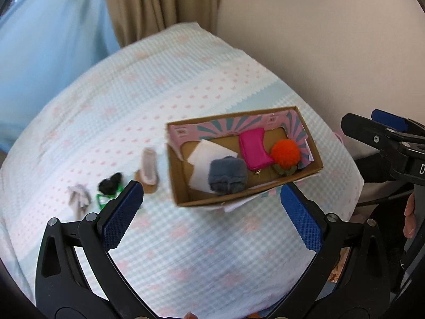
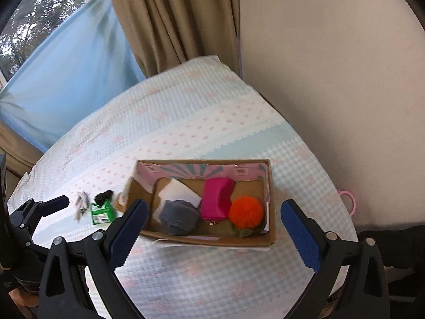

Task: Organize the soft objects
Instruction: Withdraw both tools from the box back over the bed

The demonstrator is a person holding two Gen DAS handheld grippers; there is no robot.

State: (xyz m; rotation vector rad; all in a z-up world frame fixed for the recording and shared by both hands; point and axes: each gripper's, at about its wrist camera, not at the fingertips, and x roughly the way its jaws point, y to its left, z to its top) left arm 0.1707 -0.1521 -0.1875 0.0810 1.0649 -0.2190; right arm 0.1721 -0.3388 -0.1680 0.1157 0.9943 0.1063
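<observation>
Working left to right across the bed point(image 1: 186, 239), I log what still lies loose and what could go wrong.

Left claw point(image 1: 212, 202): jaws spread wide, holding nothing, above the checked quilted cover. Right claw point(image 2: 213, 220): likewise agape and empty, hovering before the cardboard box point(image 2: 212, 240).

Loose items, left of the box:
- grey-white rag point(image 1: 79, 198), limp and crumpled; I judge it may slip from the pads if pinched by one fold.
- black fuzzy piece point(image 1: 110, 183) lying on a green packet point(image 2: 102, 211); risk of lifting both together, or of the slick wrapper sliding free.
- pale fluffy slipper-like piece point(image 1: 149, 166), blurred, touching the box's left wall; a careless reach could nudge the light box along the soft cover.

Already in the box:
- white flat sheet point(image 1: 209, 150), thin.
- grey knitted bundle point(image 1: 227, 175), thick and yielding.
- magenta pouch point(image 1: 253, 146), smooth, cushion-shaped.
- orange pom-pom point(image 1: 285, 151), round and woolly.

Room left is scant; I judge further additions may ride over the rim.
</observation>
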